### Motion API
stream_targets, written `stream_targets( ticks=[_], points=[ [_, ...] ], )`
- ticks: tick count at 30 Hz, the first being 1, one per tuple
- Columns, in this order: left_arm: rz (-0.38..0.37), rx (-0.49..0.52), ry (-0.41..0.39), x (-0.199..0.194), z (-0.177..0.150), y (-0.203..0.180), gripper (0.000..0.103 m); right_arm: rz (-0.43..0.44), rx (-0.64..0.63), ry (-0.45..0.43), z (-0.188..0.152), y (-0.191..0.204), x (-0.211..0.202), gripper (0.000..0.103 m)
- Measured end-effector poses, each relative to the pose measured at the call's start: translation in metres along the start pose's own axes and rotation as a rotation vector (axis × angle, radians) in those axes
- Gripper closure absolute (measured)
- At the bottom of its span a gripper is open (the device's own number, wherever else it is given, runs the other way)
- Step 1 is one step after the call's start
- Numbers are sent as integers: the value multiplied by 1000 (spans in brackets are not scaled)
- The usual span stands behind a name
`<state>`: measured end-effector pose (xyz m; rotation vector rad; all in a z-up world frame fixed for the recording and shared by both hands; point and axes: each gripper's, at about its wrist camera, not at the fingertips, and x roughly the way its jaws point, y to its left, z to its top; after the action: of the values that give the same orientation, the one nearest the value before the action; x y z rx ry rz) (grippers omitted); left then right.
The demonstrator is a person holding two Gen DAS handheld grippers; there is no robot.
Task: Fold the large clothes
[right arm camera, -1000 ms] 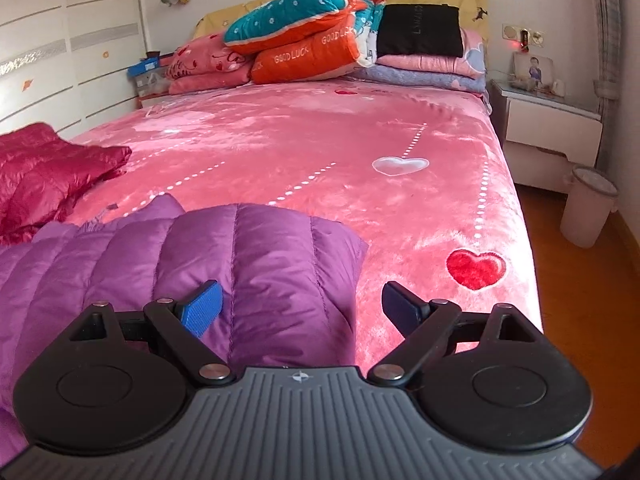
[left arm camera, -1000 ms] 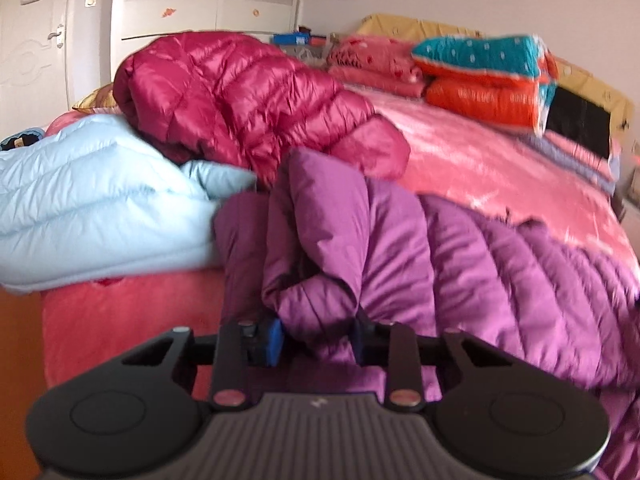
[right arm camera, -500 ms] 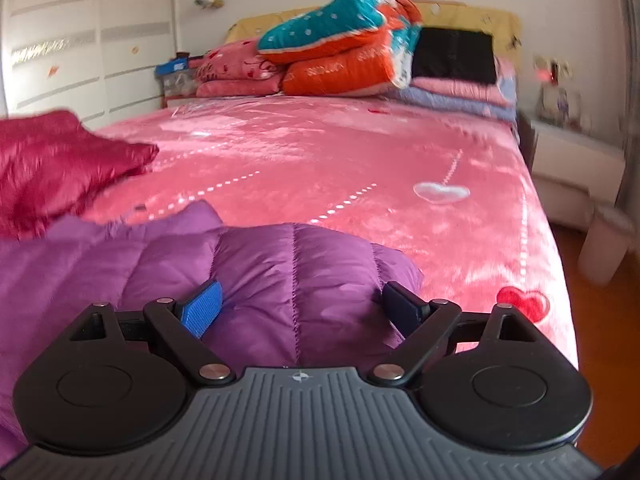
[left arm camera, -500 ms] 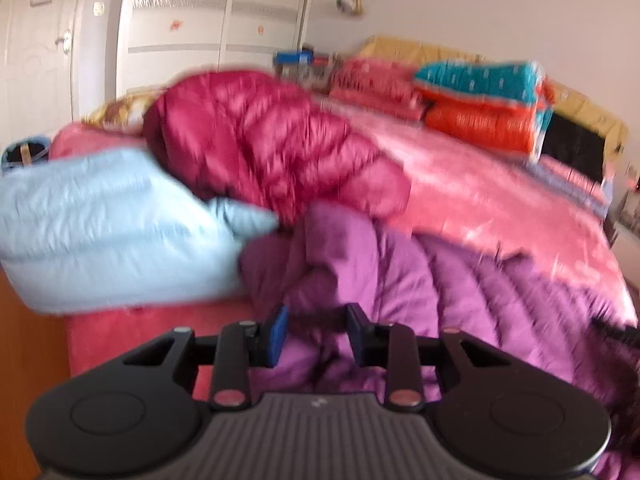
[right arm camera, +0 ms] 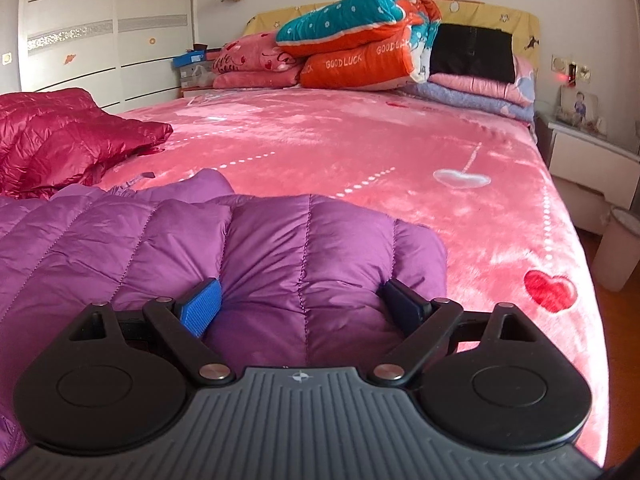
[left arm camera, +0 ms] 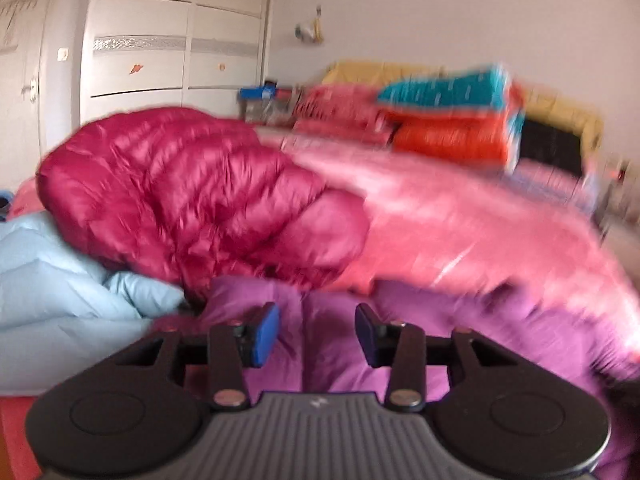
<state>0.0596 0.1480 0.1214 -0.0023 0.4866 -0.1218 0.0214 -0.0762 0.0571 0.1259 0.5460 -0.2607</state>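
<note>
A purple quilted down jacket lies spread across the near edge of the pink bed. My right gripper stands open, its wide jaws astride the jacket's puffy right end, which bulges up between them. In the blurred left wrist view, my left gripper hovers over the jacket's left end. Its jaws are opening. Purple cloth lies below and between the blue pads, which do not press on it.
A crimson down jacket is heaped just behind the purple one, and a light blue jacket lies to its left. Folded quilts and pillows are stacked at the headboard. A nightstand and bin stand right of the bed.
My left gripper released the bunched purple fold it was pinching, widened its jaws and swung away, blurring the view. My right gripper sank closer over the jacket's end, jaws unchanged.
</note>
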Motion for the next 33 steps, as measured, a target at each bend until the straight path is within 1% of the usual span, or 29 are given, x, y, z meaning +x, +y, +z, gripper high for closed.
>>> stream_targets(
  ticks=[1,3,7,9,14,18,21,24,26,27,28,29,30,31,33],
  points=[
    [25,21,24,7,-5,-1,62,3,1,0,-1,-1,2,0],
    [38,36,48,14,-12,-3,61,10,0,1,-2,-3,5,0],
    [59,87,57,13,-25,-6,61,13,-12,9,-4,-1,11,0],
    [58,95,61,15,-32,-6,61,7,-29,12,-4,0,15,0],
    [54,72,40,20,-47,-6,61,-13,-72,4,-7,7,22,0],
    [78,97,12,27,-56,-13,61,-17,-78,-6,-8,9,25,0],
    [92,111,2,27,-57,-17,61,-27,-88,-12,-6,13,27,0],
    [84,97,-7,23,-55,-15,61,-31,-94,-8,-6,14,27,0],
    [76,82,-6,14,-52,-12,58,-19,-82,-3,-5,11,25,0],
    [72,70,5,6,-49,-12,53,-5,-65,2,-4,8,24,0],
    [66,58,13,-3,-46,-11,44,9,-49,11,-3,5,23,0],
    [59,50,17,-12,-45,-11,38,23,-36,21,-2,2,22,0],
    [46,47,19,-23,-44,-12,27,37,-25,39,0,-2,20,0],
    [33,58,29,-36,-44,-14,23,46,-22,62,3,-4,16,0],
    [25,102,48,-59,-47,-16,23,60,-21,112,7,-11,5,0]
  ],
)
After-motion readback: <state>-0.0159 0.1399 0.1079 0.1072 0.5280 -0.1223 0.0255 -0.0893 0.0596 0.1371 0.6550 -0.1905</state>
